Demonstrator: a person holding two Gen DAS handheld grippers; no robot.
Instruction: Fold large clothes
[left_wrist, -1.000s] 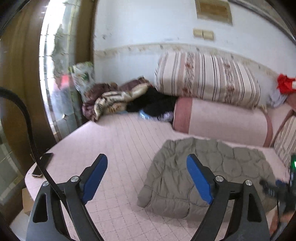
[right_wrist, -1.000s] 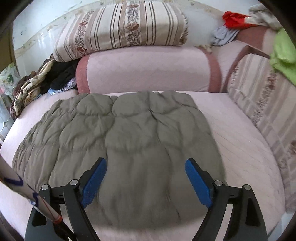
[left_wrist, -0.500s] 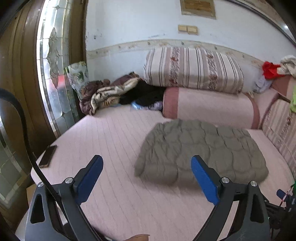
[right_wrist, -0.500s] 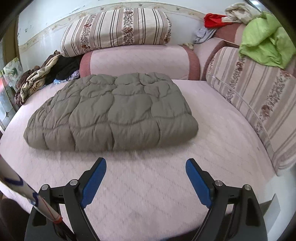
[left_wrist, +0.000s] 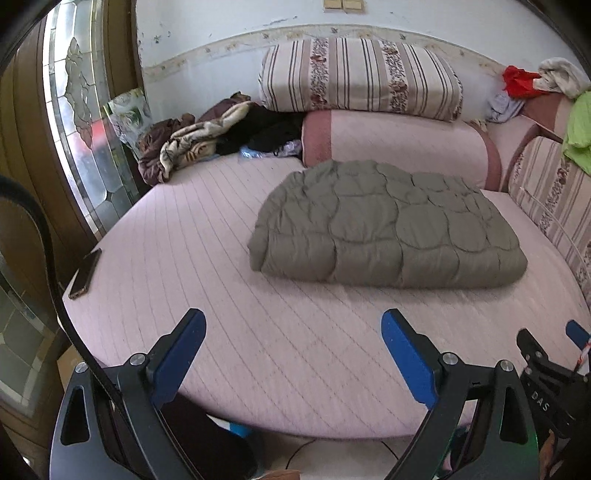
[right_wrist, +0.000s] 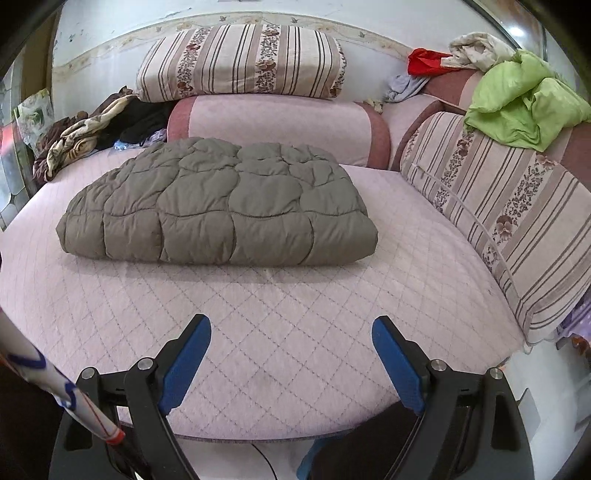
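- Surface: one bed covered with a pink quilted sheet; its near edge is rounded.
- Room: a white wall with a patterned border runs behind the bed; a wooden door with a leaded glass panel stands beside the bed's left edge.
- Task item: one padded grey-green jacket, folded into a compact rectangle, lies flat on the bed toward the far edge, its far side just beside the pink bolster.
- Bedding count: one pink bolster along the far edge; one striped folded quilt stacked on it; one striped cushion along the right edge.
- Loose clothing: one heap of dark and patterned clothes at the far left corner; one green garment on top at the right edge; one red cloth at the far right corner.
- One phone lies at the left edge.
- Left claw: released, empty, over the near edge, well apart from the jacket.
- Right claw: released, empty, over the near edge, well apart from the jacket.
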